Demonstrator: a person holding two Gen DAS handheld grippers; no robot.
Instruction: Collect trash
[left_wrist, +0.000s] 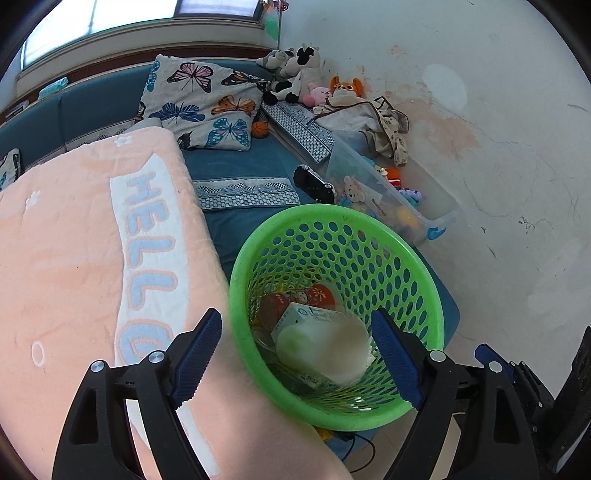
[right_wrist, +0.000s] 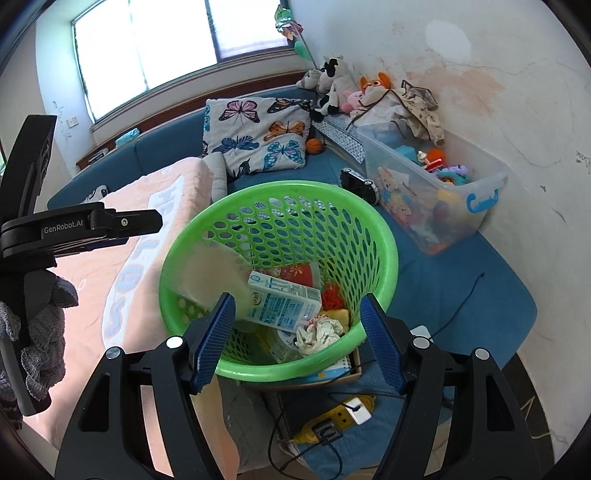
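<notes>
a: where's the trash?

b: in the green basket, which stands on the blue couch, right against the pink blanket. inside i see a milk carton lying on its side, a crumpled tissue beside it, a red wrapper behind, and a pale blurred cup-like thing at the left wall.

a: blurred how?

b: smeared in both views. it sits over the carton in the left wrist view. i can't tell if it rests on the pile or is in the air.

a: the left gripper?

b: jaws wide apart above the basket, one finger over the blanket, the other over the basket's far rim. nothing pressed between them.

a: and the right gripper?

b: also apart, straddling the near rim of the basket. pads don't touch it, as far as i can see. nothing gripped.

a: anything else around?

b: a butterfly pillow at the back, plush toys in the corner, a clear toy bin by the wall, a yellow power strip low in front.
</notes>
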